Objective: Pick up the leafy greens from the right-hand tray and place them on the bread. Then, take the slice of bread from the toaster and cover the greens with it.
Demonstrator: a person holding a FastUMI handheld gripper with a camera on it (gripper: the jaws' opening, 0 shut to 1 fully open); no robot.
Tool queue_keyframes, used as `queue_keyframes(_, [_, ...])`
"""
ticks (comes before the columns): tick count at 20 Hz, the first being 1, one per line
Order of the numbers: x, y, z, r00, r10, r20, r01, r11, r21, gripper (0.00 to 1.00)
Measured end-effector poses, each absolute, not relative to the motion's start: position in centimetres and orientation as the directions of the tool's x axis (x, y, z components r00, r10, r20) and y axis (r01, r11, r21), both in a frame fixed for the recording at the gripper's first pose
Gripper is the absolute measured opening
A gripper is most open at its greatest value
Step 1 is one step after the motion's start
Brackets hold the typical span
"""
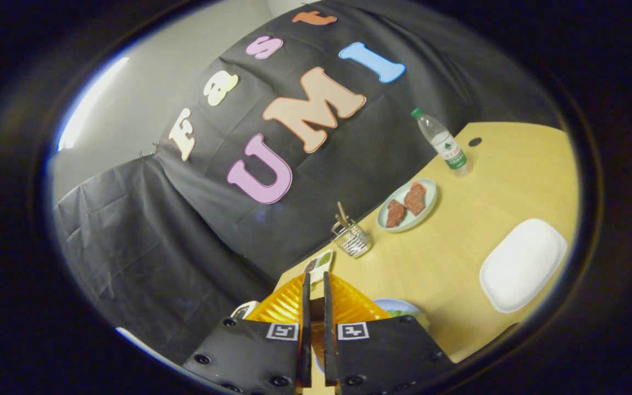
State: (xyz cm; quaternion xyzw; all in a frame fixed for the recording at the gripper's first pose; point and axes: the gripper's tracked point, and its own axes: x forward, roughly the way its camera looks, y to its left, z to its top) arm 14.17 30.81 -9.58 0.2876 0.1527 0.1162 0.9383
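My gripper [316, 285] fingers are nearly closed, holding nothing I can tell. The leafy greens [404, 314] lie just right of them, on a plate near the table's [458, 247] front edge.

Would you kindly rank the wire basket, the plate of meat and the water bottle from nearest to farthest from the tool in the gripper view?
The tool, fingers nearly closed, sits over an orange tray.
1. Wire basket, just ahead.
2. Plate of meat, beyond it.
3. Water bottle, farthest, by the wall.
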Motion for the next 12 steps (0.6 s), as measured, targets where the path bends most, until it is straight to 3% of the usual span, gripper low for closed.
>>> queue_keyframes(3, [16.1, 33.1, -9.6, 0.938, 0.307, -0.162, -0.136, 0.755, 0.642, 0.12])
queue_keyframes(7, [18.7, 32.9, -9.6, 0.98, 0.19, -0.067, -0.077, 0.661, 0.746, 0.12])
queue_keyframes(12, [19.5, 30.2, -12.9, 0.997, 0.017, -0.081, 0.05, 0.654, 0.755, 0.12])
